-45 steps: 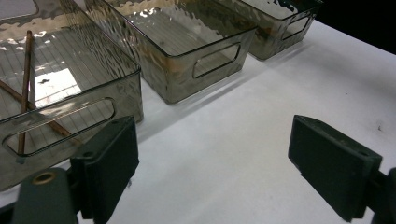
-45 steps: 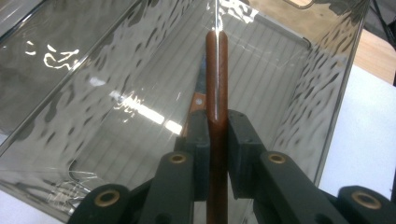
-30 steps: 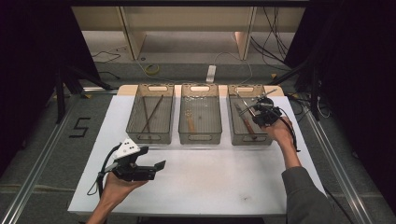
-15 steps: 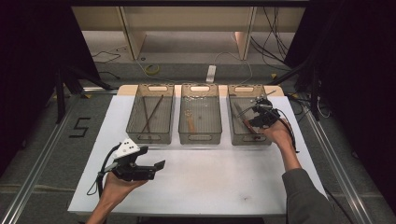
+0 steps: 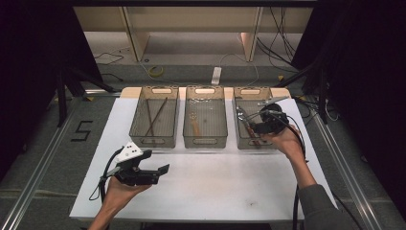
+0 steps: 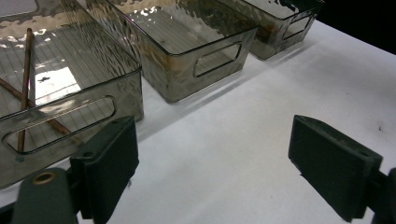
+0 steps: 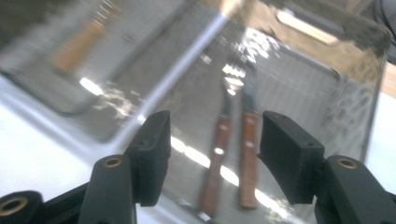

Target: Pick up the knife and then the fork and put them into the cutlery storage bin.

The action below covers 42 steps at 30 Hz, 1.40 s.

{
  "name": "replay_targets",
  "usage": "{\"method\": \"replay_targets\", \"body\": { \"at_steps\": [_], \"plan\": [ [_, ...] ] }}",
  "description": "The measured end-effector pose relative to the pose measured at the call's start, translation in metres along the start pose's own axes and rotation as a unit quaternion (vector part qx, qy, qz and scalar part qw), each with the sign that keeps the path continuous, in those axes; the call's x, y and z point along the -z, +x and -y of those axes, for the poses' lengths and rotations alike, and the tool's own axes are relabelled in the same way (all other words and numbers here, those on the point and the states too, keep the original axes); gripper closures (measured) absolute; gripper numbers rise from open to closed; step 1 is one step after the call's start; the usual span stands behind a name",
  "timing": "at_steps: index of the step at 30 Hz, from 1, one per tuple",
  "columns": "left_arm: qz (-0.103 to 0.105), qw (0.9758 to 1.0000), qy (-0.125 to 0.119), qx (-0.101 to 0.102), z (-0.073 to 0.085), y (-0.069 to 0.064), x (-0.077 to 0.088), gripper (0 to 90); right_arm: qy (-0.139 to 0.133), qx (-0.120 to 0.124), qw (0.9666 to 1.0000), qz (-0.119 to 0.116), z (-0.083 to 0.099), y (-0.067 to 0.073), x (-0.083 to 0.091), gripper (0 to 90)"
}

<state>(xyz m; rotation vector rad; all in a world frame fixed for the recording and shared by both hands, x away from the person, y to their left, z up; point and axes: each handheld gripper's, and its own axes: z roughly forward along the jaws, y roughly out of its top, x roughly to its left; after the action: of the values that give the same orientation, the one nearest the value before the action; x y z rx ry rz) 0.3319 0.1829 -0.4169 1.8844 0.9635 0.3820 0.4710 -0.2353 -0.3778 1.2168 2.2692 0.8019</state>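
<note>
Three clear plastic bins stand in a row at the back of the white table [image 5: 215,191]. The left bin [image 5: 154,117] holds thin brown sticks [image 6: 25,70]. A wooden-handled piece lies in the middle bin [image 5: 205,120]. The right bin [image 5: 249,103] holds two wooden-handled utensils [image 7: 233,154] lying side by side. My right gripper [image 5: 245,120] hovers open over that bin, and the utensils show between its jaws [image 7: 212,140]. My left gripper [image 5: 155,163] is held open above the table's front left, empty, with its jaws [image 6: 212,168] facing the bins.
A dark floor with cables lies beyond the table, and a metal rail [image 5: 43,158] runs along the left side. A cable trails from each gripper.
The right gripper has shifted slightly toward the near side over the right bin. The left gripper has stayed put.
</note>
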Motion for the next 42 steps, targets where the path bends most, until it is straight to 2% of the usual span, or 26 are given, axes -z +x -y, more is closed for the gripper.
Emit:
{"method": "replay_targets", "body": {
  "at_steps": [3,11,14,18,21,23,25,31,36,38,42],
  "plan": [
    [0.001,1.0000,-0.001,-0.001,0.000,0.000,0.000,15.4,-0.030,-0.002,0.9994,-0.015,0.003,0.011,0.013,41.4],
    [0.001,1.0000,-0.002,0.000,0.000,0.000,0.000,15.4,-0.072,0.012,0.9965,-0.041,0.017,0.039,0.034,35.2],
    [0.003,1.0000,-0.002,0.001,0.000,0.001,0.000,15.4,-0.087,0.012,0.9948,-0.052,0.025,0.049,0.038,34.0],
    [0.004,1.0000,-0.003,0.001,0.000,0.001,0.000,15.4,-0.112,-0.007,0.9903,-0.082,0.039,0.059,0.037,33.1],
    [0.005,1.0000,-0.003,0.001,0.000,0.001,0.000,15.4,-0.111,-0.012,0.9886,-0.100,0.046,0.064,0.034,31.9],
    [0.006,1.0000,-0.003,0.002,0.000,0.001,0.000,15.4,-0.123,-0.022,0.9856,-0.114,0.052,0.066,0.034,31.7],
    [0.007,1.0000,-0.003,0.002,0.000,0.001,-0.001,15.4,-0.122,-0.017,0.9850,-0.120,0.056,0.070,0.034,30.5],
    [0.011,0.9999,-0.006,0.001,0.000,0.000,-0.002,15.4,-0.138,-0.033,0.9789,-0.147,0.070,0.073,0.035,29.4],
    [0.017,0.9998,-0.006,0.008,0.000,0.001,-0.002,15.4,-0.160,-0.042,0.9747,-0.150,0.081,0.075,0.041,29.4],
    [0.016,0.9998,-0.006,0.009,0.001,0.001,-0.001,15.4,-0.167,-0.043,0.9719,-0.160,0.086,0.076,0.044,28.5],
    [0.020,0.9996,-0.011,0.014,0.001,0.001,0.000,15.4,-0.178,-0.043,0.9688,-0.167,0.096,0.078,0.050,27.1]
  ]
}}
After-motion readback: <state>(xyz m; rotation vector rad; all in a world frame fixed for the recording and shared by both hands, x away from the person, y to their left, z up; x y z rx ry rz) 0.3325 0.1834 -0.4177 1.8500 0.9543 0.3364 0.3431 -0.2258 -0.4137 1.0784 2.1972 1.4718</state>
